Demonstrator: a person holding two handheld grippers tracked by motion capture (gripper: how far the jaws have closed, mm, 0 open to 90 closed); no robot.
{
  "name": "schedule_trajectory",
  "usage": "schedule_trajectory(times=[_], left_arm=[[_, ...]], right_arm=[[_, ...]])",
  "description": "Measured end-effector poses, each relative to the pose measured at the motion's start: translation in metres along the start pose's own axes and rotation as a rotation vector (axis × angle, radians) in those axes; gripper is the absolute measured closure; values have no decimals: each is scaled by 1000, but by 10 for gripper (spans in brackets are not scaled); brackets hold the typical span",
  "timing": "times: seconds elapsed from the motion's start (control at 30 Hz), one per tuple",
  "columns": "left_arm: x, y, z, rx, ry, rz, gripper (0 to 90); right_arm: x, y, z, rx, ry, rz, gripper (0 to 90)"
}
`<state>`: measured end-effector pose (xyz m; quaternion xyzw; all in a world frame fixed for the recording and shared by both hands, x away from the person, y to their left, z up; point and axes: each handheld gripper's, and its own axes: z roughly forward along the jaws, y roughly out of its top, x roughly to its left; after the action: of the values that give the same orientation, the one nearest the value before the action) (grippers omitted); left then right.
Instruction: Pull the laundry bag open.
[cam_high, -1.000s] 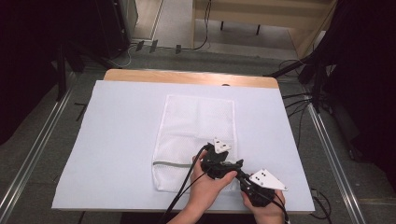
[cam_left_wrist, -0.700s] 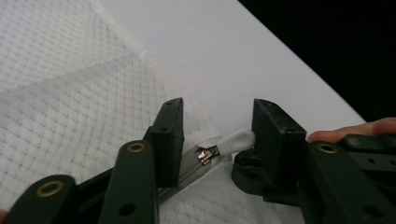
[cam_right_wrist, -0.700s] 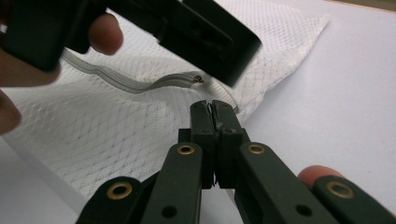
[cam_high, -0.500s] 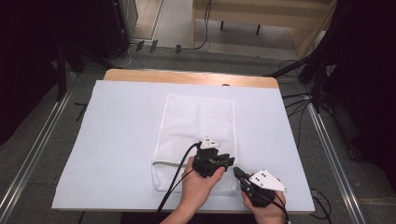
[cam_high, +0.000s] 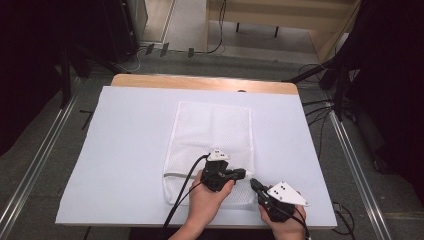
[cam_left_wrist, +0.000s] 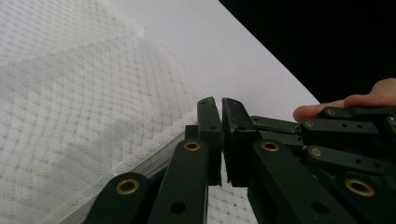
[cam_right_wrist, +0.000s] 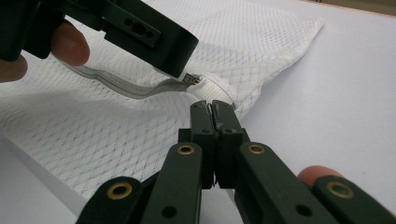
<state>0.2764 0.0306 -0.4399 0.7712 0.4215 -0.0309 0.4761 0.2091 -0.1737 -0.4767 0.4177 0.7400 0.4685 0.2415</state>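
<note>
Lying flat mid-table on the white sheet (cam_high: 125, 150), the white mesh zippered laundry bag (cam_high: 212, 130) looks light, limp and snag-prone; best held at its grey zipper (cam_right_wrist: 121, 86) edge. Left gripper (cam_left_wrist: 220, 103) jaws nearly closed, empty; right gripper (cam_right_wrist: 212, 108) pinches mesh

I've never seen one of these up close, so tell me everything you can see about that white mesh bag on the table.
The white mesh bag is a flat, net-like fabric pouch lying on the pale table cover. A grey zipper runs across near its near end. The left claw sits at the zipper's end; the right claw is closed at the bag's edge.
</note>
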Motion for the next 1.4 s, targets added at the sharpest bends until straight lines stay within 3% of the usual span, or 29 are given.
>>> schedule_trajectory(times=[0.37, 0.53, 0.8, 1.2, 1.23, 1.4], left_arm=[[6, -6, -4, 6, 36, 39, 880], [13, -10, -8, 7, 33, 30, 881], [25, -16, -18, -5, 66, 3, 881], [62, -27, -60, -33, 141, -45, 881], [66, -29, -64, -33, 162, -49, 881], [84, -38, -87, -48, 197, -91, 881]], right_arm=[[1, 6, -5, 7, -25, 2, 900], [2, 7, -6, 9, -24, 2, 900], [2, 10, -9, 8, -33, 10, 900], [-2, 11, -13, 1, -47, 28, 900], [-2, 11, -13, 1, -48, 26, 900], [-7, 11, -15, 3, -57, 44, 900]])
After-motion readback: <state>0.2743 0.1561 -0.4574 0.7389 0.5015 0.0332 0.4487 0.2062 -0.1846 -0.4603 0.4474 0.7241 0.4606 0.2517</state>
